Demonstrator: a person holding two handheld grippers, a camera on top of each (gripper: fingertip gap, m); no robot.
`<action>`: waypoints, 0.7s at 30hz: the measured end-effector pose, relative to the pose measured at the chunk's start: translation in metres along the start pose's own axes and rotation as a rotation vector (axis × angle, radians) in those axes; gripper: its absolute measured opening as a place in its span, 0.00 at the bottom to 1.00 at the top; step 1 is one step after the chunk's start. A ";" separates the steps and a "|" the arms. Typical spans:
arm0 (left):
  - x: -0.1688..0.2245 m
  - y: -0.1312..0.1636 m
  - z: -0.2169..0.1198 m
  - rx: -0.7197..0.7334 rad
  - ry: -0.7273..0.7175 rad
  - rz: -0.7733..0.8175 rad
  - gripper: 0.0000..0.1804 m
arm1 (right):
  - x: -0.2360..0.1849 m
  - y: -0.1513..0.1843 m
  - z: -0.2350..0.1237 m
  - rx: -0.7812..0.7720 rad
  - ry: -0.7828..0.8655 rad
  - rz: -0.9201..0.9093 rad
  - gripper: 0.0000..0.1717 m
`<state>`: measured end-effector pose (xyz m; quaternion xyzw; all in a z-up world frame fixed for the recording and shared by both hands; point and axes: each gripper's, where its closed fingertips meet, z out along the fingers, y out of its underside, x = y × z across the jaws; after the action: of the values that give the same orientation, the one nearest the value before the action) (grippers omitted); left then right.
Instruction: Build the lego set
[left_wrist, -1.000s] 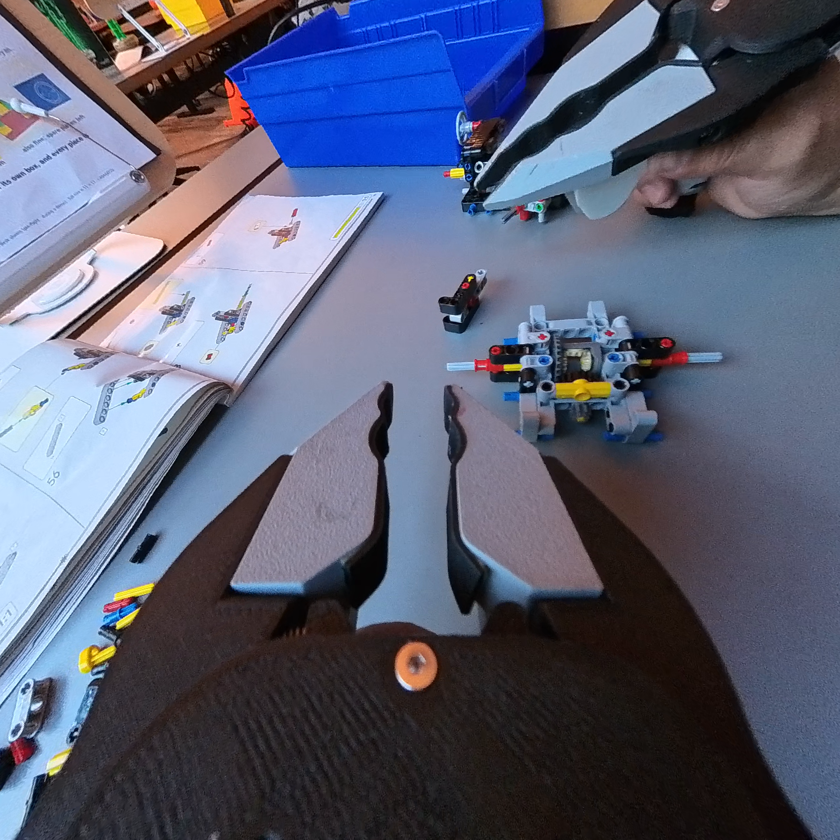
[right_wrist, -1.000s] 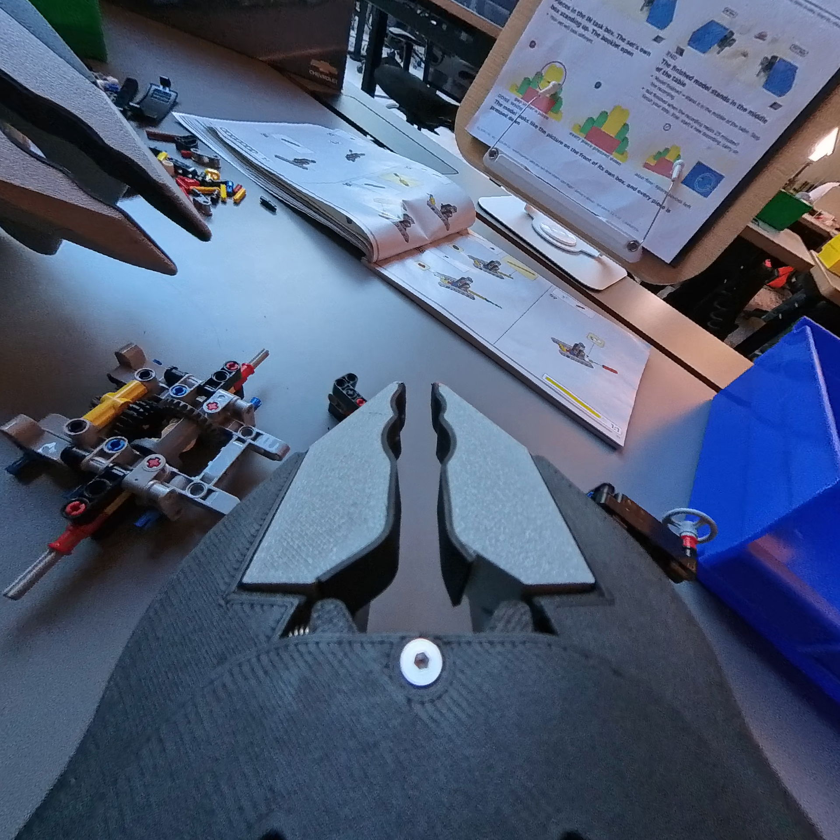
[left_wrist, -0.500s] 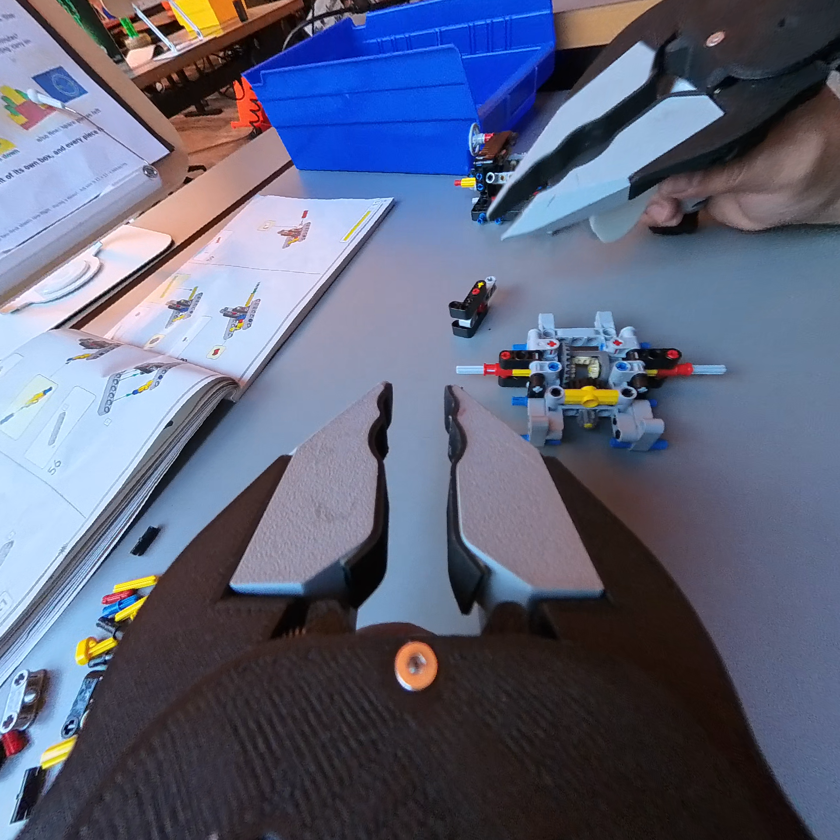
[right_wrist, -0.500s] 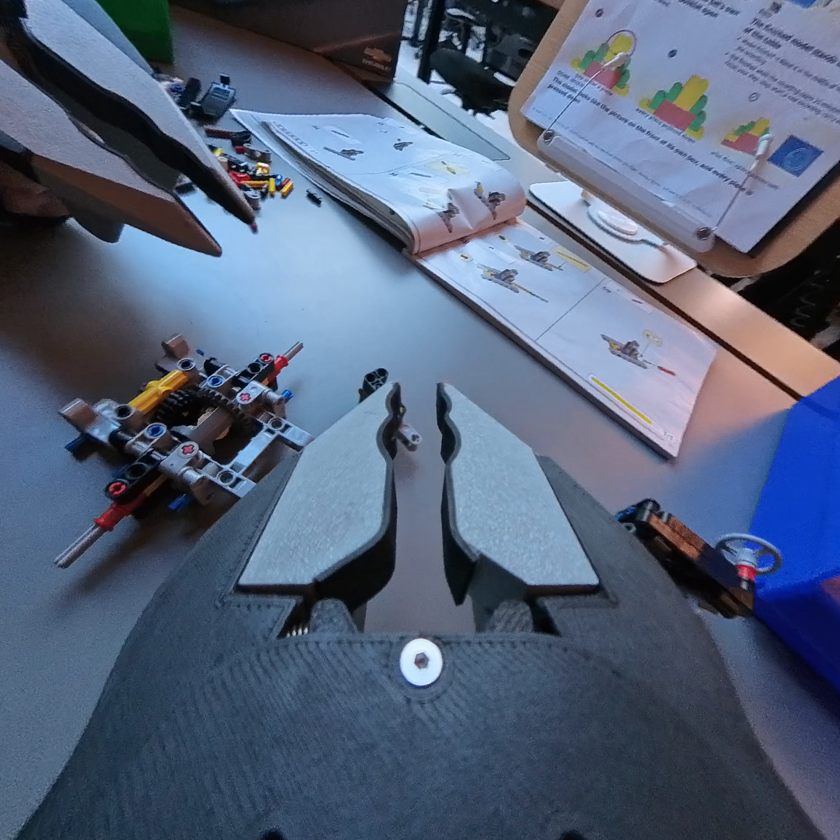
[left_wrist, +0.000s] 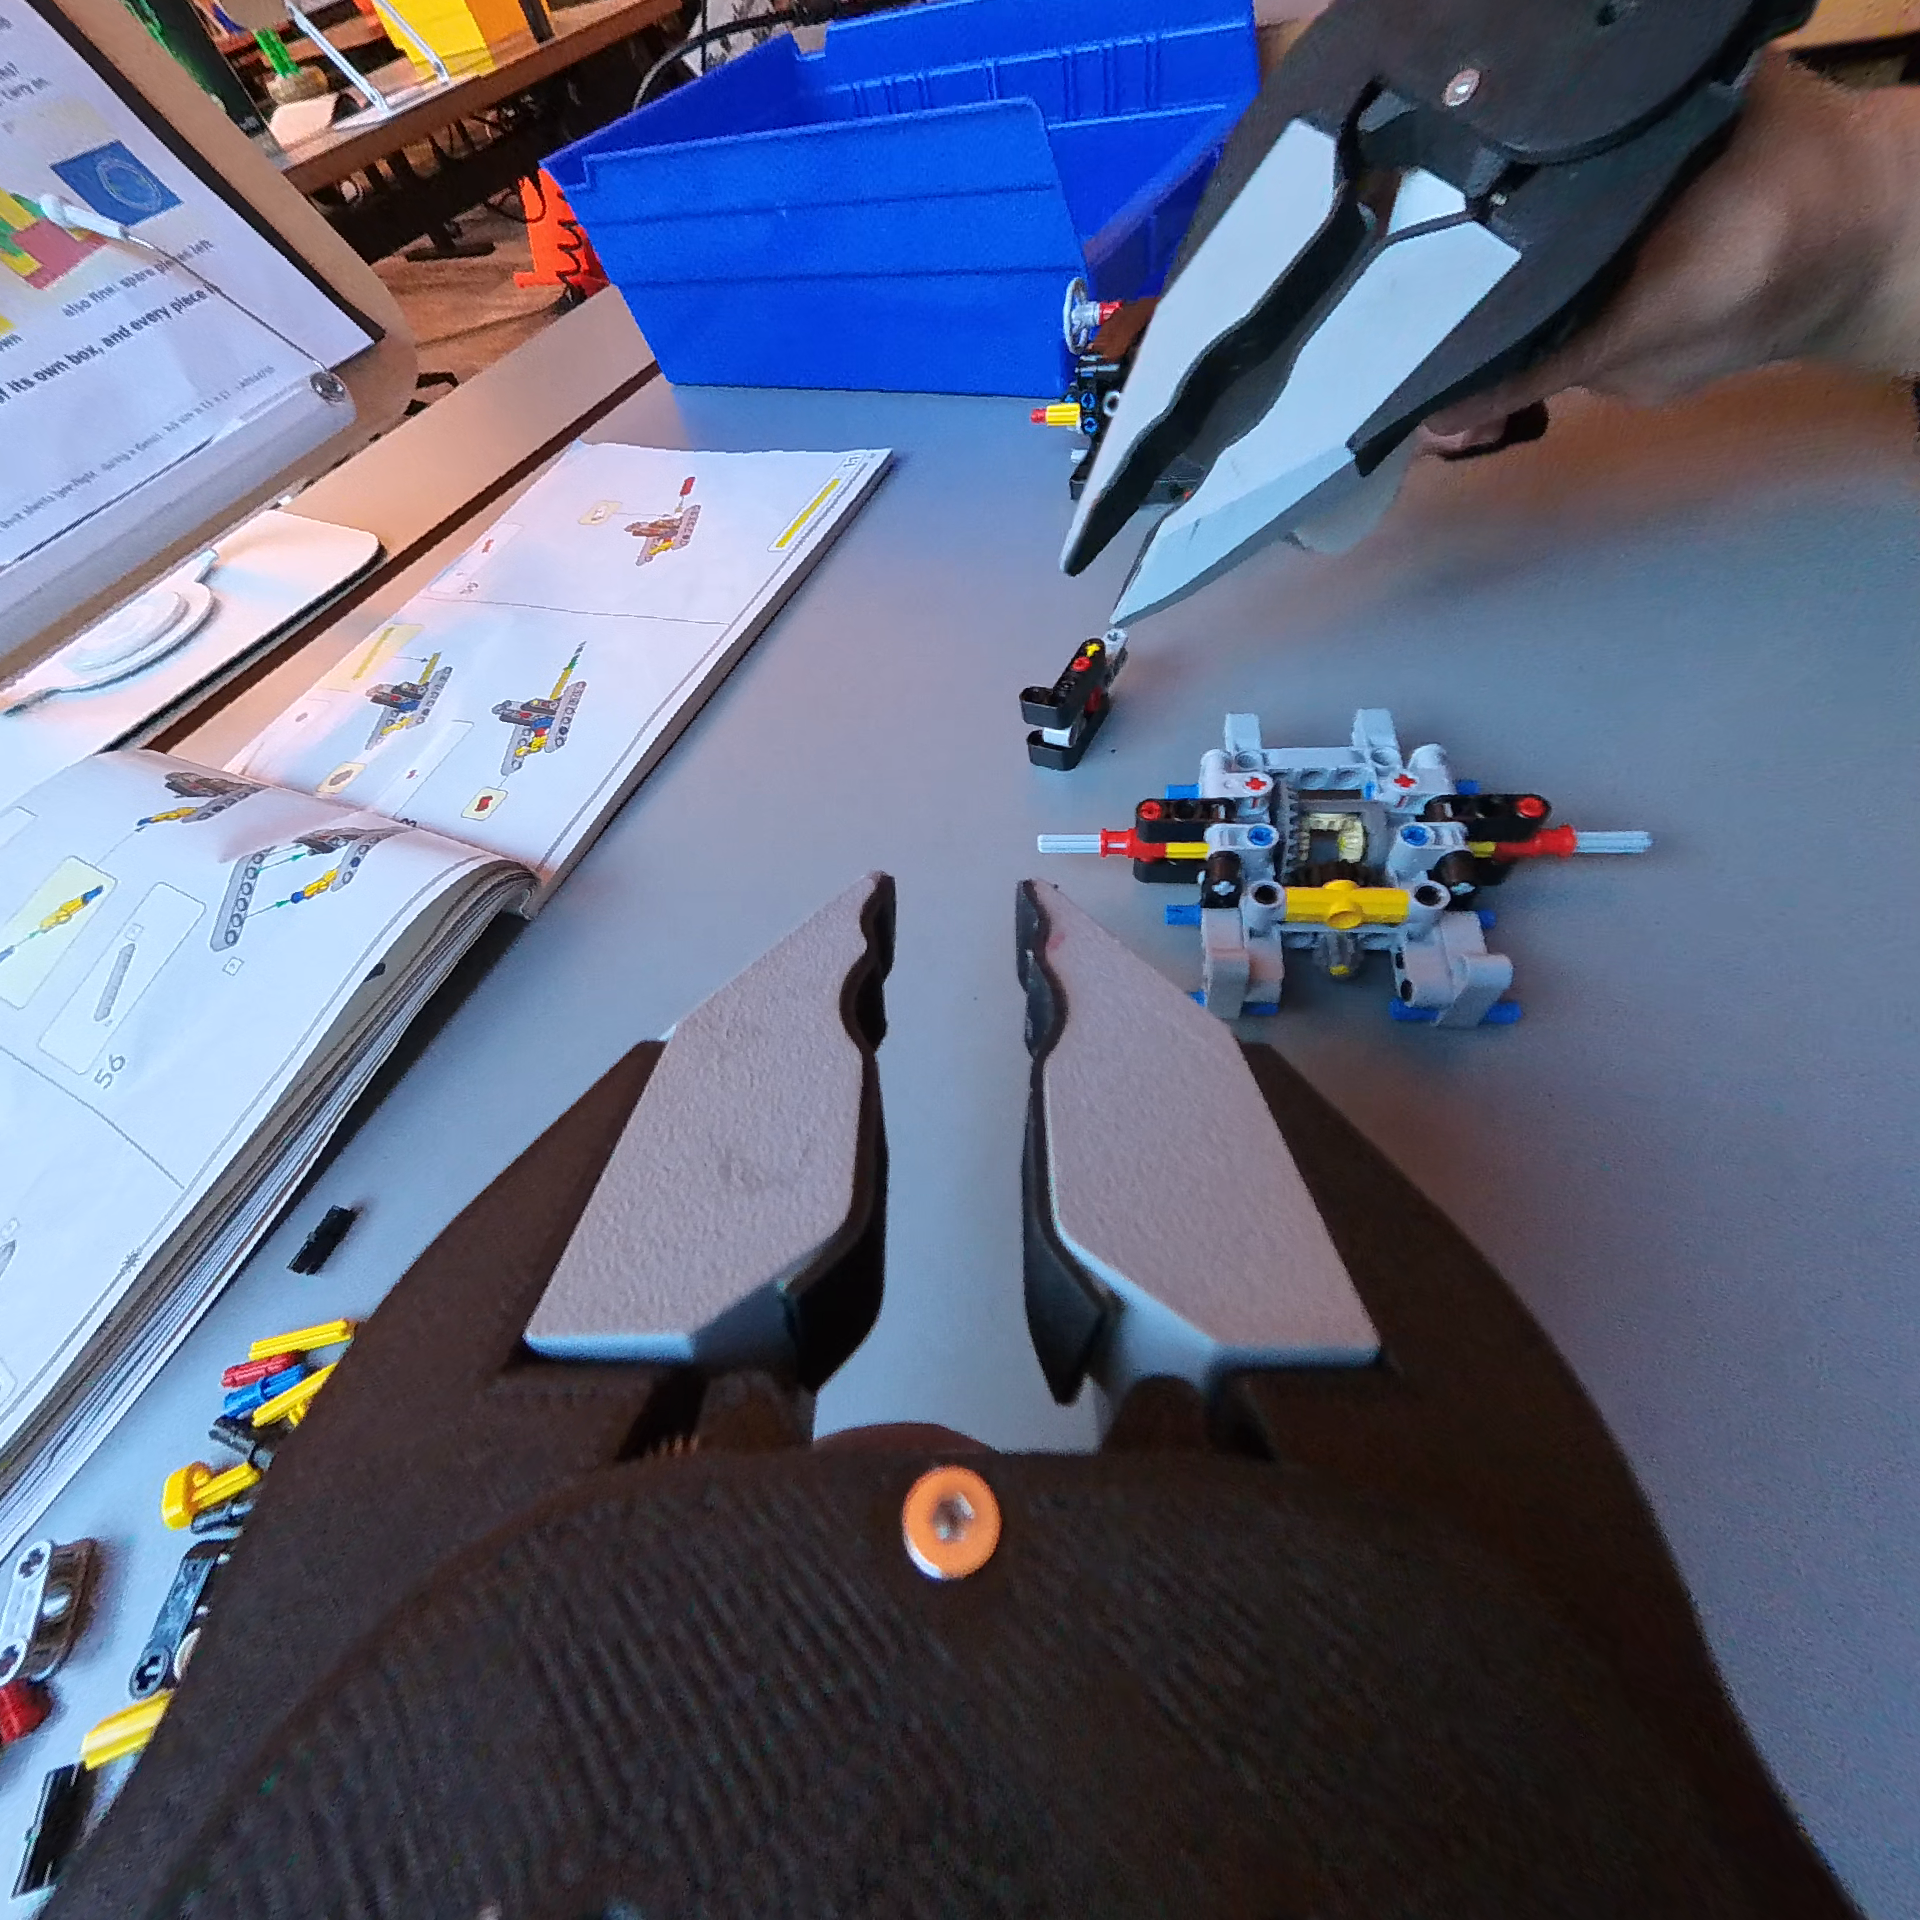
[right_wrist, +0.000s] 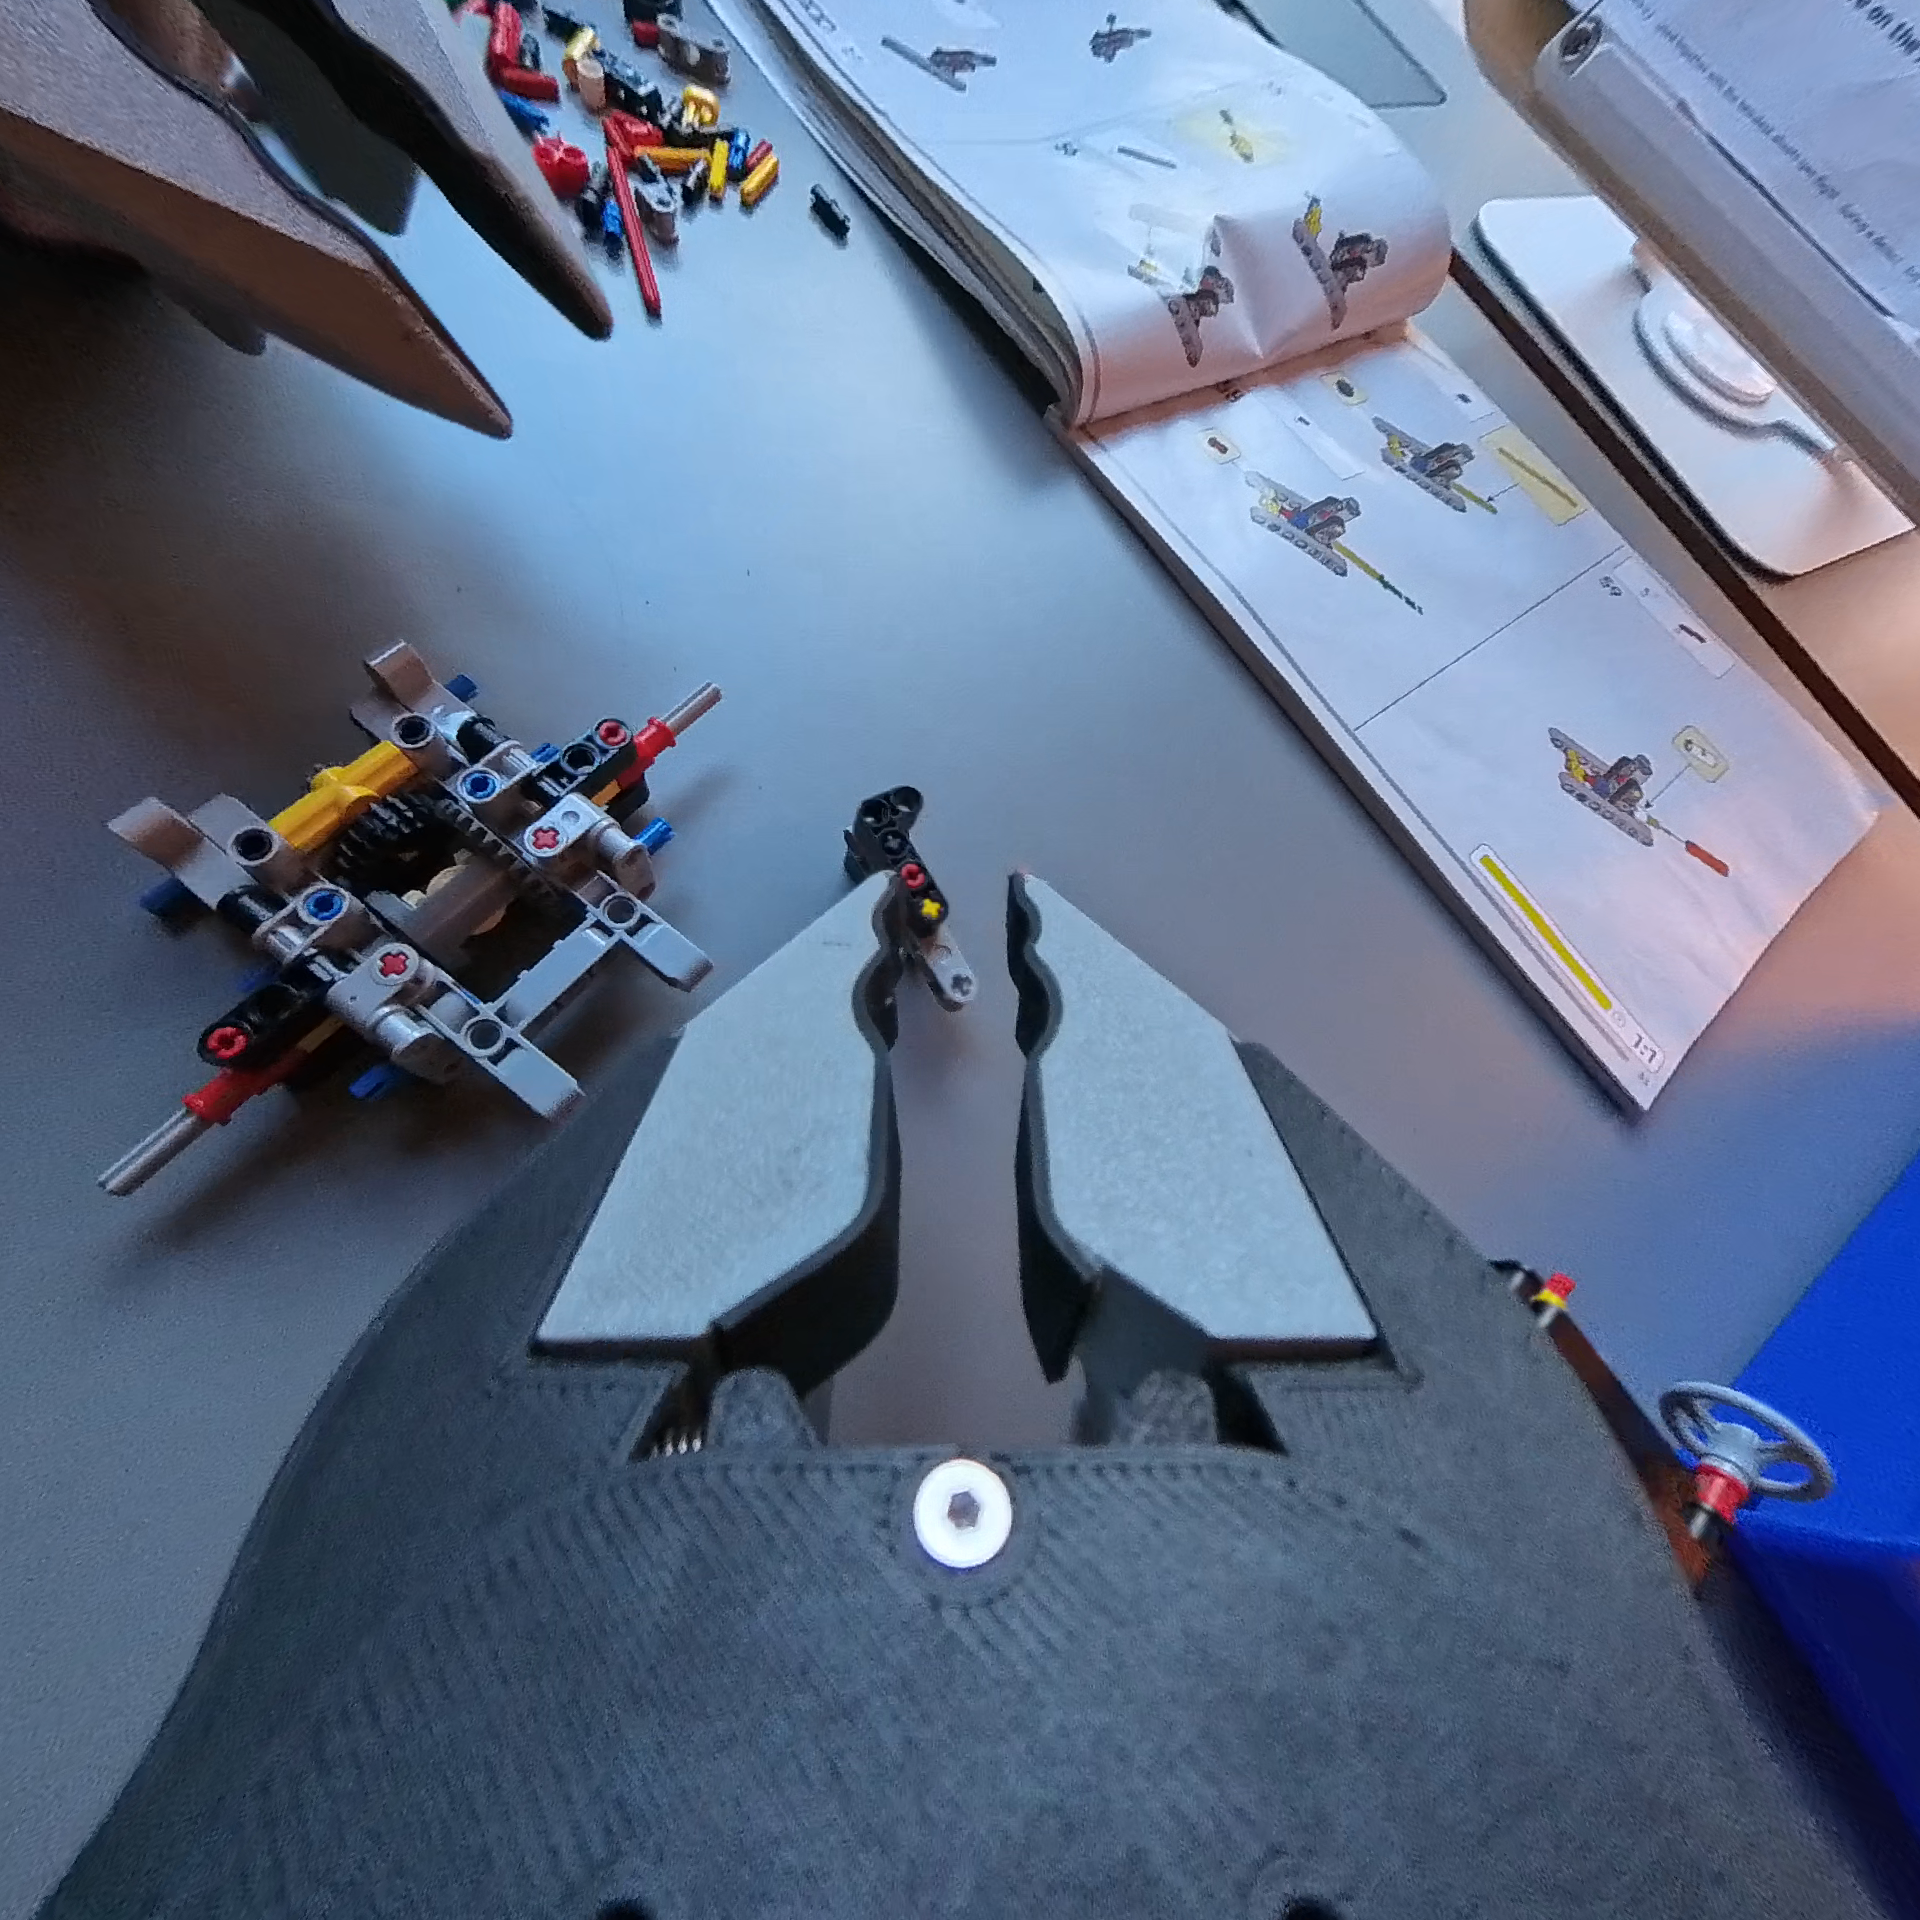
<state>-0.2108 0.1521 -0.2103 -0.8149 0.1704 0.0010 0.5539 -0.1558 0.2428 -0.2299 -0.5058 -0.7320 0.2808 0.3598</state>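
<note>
Just between the open right gripper (right_wrist: 951, 925) sits a small black piece (right_wrist: 902, 868).

A grey surface (left_wrist: 1558, 1195) carries an open instruction booklet (left_wrist: 312, 883) on its left side, with a scatter of small loose parts (left_wrist: 239, 1413) near the booklet's near corner. Toward the middle lie a grey brick assembly (left_wrist: 1340, 873) with axles sticking out both ways and, just beside it, a small black piece (left_wrist: 1070, 701). At the far edge stands a blue bin (left_wrist: 852, 229), with a small build (left_wrist: 1091, 364) against it.
</note>
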 end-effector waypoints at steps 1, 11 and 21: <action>0.000 0.000 0.000 0.002 0.000 0.003 0.11 | 0.000 0.001 0.000 -0.015 -0.012 -0.007 0.09; 0.002 0.002 0.002 -0.015 0.008 0.009 0.12 | -0.004 0.016 0.010 -0.218 -0.117 -0.131 0.13; 0.003 0.005 0.004 -0.041 0.019 0.004 0.13 | -0.003 0.037 0.008 -0.373 -0.199 -0.187 0.02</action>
<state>-0.2090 0.1537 -0.2171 -0.8257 0.1771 -0.0021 0.5356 -0.1410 0.2516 -0.2642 -0.4632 -0.8469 0.1546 0.2107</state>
